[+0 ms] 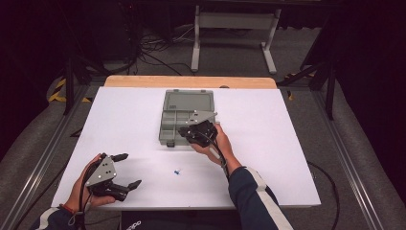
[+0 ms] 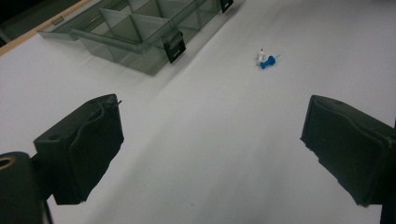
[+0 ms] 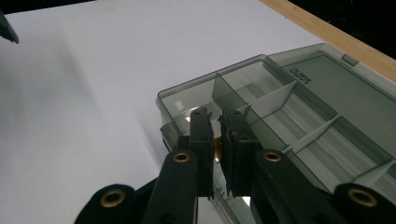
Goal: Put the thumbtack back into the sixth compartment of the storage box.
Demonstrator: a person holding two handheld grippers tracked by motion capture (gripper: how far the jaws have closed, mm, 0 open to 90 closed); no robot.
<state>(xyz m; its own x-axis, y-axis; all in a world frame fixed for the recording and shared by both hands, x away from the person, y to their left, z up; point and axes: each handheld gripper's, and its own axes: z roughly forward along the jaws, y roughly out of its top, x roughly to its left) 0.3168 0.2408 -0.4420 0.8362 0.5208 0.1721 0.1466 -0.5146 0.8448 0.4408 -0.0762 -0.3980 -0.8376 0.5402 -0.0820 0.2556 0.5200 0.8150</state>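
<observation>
While the right gripper (image 3: 218, 122), its jaws nearly closed with a small gap and nothing clearly held, hangs over the organizer box (image 1: 186, 117), the pushpins (image 2: 266, 59) lie on the table (image 1: 268, 158). Light, sharp and slippery, they are best pinched at the head. The left gripper (image 2: 212, 140) is held wide open.

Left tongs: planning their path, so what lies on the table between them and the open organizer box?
In the left gripper view, bare white table lies between the left tongs and the organizer box; two pushpins, blue and white, lie off to one side.
</observation>
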